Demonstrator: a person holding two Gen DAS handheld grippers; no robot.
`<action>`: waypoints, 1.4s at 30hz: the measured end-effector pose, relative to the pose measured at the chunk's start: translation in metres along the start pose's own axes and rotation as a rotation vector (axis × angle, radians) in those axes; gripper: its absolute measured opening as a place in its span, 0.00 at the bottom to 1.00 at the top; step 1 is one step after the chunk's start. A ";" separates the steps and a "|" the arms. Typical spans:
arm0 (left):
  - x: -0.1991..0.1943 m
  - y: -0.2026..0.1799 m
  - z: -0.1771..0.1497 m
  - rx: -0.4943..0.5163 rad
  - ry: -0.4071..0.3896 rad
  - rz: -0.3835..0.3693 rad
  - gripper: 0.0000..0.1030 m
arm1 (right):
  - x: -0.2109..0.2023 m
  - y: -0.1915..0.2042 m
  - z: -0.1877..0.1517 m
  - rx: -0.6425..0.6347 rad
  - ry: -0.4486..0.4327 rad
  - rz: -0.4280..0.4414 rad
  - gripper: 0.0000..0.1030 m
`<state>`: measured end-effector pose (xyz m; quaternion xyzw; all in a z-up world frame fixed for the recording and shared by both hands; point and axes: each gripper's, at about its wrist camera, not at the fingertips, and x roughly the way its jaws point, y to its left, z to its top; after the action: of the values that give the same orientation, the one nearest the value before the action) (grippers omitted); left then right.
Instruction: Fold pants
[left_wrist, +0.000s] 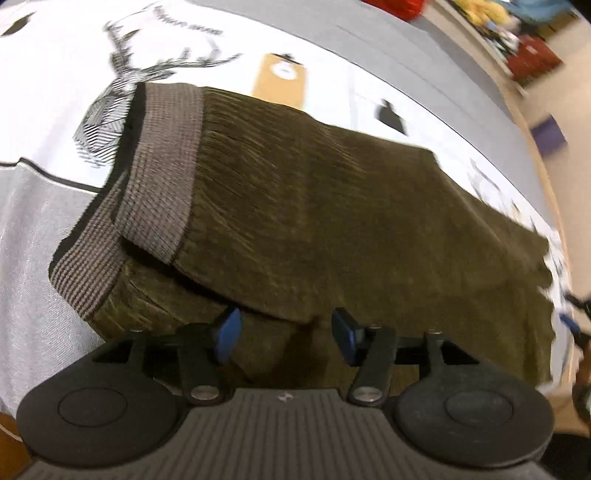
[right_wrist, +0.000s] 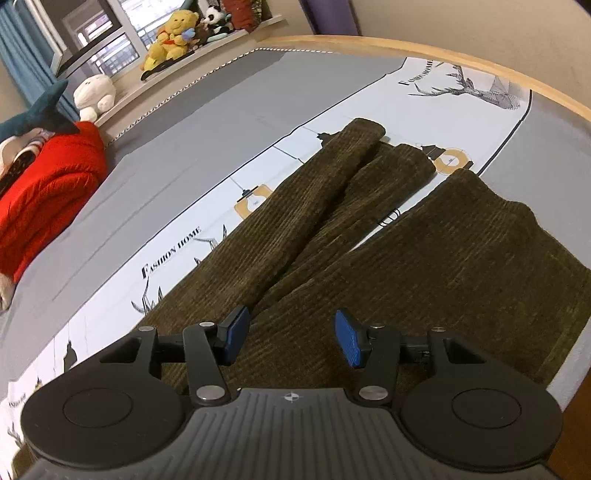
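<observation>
Lying across the bed sheet, olive corduroy pants, legs toward twelve o'clock; soft, limp, fairly thick. Best pinched at ribbed waistband. Left claw, right claw agape, empty.

Even indoor light; left view motion-blurred, edges bowed.

Grey-white deer-print sheet (reads "Fashion Home"); red quilt bunched beside it; plush toys on sill.
</observation>
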<state>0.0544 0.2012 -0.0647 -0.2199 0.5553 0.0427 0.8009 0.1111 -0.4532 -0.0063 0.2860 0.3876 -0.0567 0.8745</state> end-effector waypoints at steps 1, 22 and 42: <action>0.002 0.000 0.004 -0.018 -0.005 0.029 0.59 | 0.002 0.000 0.002 0.011 -0.003 0.003 0.53; -0.016 0.000 0.028 0.006 -0.156 0.125 0.13 | 0.119 -0.041 0.059 0.415 0.000 0.033 0.52; -0.027 -0.003 0.029 0.020 -0.184 0.123 0.10 | 0.125 -0.016 0.076 0.306 -0.109 0.006 0.06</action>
<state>0.0703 0.2148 -0.0314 -0.1728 0.4922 0.1062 0.8465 0.2418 -0.4922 -0.0619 0.4133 0.3254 -0.1280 0.8408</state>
